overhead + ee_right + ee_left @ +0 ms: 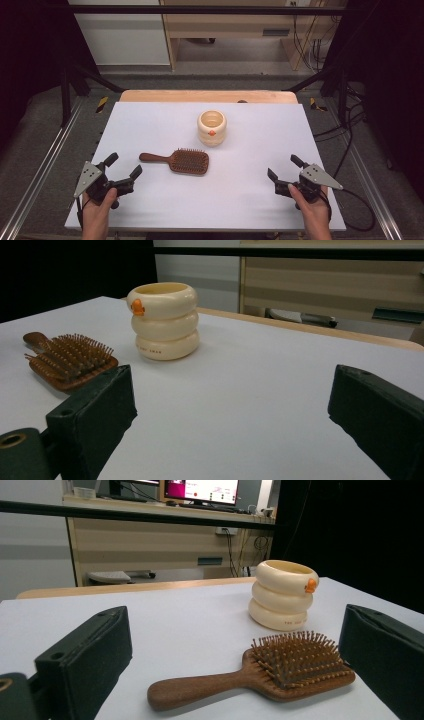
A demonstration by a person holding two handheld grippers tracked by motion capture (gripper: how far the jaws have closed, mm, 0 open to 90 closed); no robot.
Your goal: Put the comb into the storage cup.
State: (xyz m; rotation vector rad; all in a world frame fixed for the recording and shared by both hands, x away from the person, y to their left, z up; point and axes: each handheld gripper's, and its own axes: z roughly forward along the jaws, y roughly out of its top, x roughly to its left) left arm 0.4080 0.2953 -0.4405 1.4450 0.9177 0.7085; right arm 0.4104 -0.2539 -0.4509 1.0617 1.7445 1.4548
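White table (250, 190), wooden hairbrush (177, 160) near cream ringed cup (212, 128), both tongs apart

Grey floor (45, 120), wood desk (235, 25) w/ lit monitor (202, 490) behind, black curtains (30, 50) both sides.

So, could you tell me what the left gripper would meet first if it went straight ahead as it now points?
Probably the hairbrush: it lies on the table just beyond the open left gripper, between its jaws in the left gripper view. The cup stands farther back. Depth is uncertain.
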